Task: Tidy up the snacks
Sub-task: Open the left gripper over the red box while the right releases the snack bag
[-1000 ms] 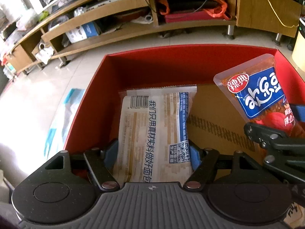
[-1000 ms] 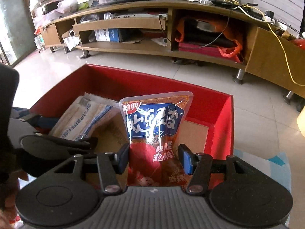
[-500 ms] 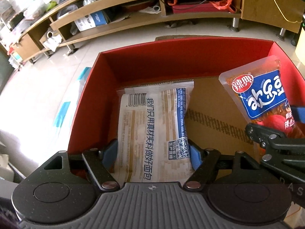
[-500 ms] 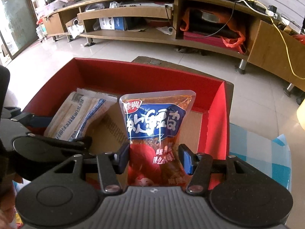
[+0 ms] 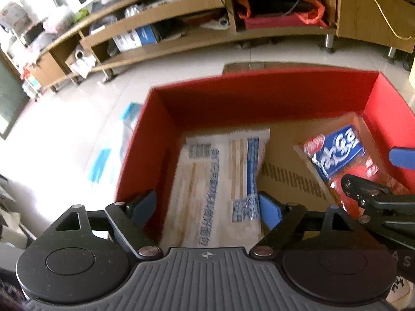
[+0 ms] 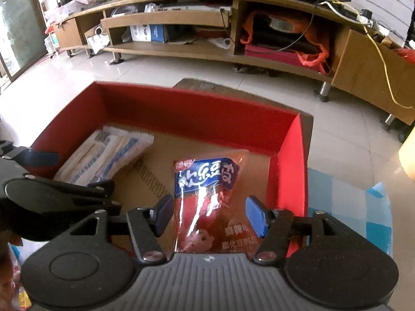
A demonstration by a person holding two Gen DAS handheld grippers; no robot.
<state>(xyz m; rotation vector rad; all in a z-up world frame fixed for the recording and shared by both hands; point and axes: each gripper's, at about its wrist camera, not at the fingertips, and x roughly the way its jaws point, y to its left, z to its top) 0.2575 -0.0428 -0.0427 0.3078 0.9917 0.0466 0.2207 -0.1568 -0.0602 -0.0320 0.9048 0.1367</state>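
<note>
Left wrist view: my left hand-held gripper (image 5: 207, 208) was opening, pads already clear of the bread pack (image 5: 220, 186) on both sides. The pack lay flat on the cardboard floor of the red box (image 5: 259, 96), along the left wall, long axis running straight away from me in line with the fingers. It sat directly below and ahead, so this hand was the nearer one for it. The left wall was close beside my left pad; open floor lay to the right of the pack.

Right wrist view: my right hand-held gripper (image 6: 208, 213) was opening too, with the red snack bag (image 6: 210, 194) between the pads and a gap showing on each side, so nothing was grasped. The bag lay on the box floor, long axis pointing away, top tipped slightly right. The right box wall stood just beside the right pad. I judged straight up and back to be the clean exit for both.
</note>
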